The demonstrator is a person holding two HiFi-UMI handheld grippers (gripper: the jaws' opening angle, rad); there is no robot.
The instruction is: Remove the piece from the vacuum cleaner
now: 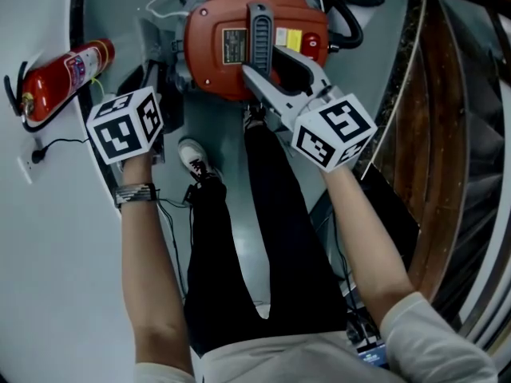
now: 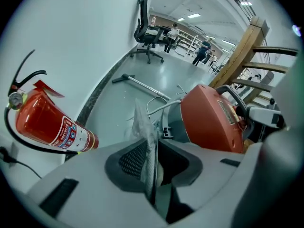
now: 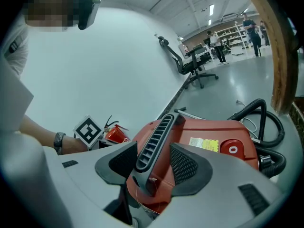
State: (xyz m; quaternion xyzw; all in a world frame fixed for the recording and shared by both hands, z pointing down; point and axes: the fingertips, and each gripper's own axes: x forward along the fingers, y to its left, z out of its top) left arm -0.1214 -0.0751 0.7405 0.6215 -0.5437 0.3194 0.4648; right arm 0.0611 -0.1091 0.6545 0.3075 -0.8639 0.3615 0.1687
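- Piece (image 2: 142,127): thin translucent sheet between the closing, not yet pinching pads of left claw (image 2: 154,158), beside vacuum cleaner (image 2: 209,122).
- Right claw (image 3: 154,164): released, straddling handle (image 3: 152,144).
- Risk: sheet likely slips or tears if pulled before the pads bite.

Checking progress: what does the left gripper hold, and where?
Not clamped yet: a thin translucent sheet stands, lower edge down, between the left gripper's closing jaws.
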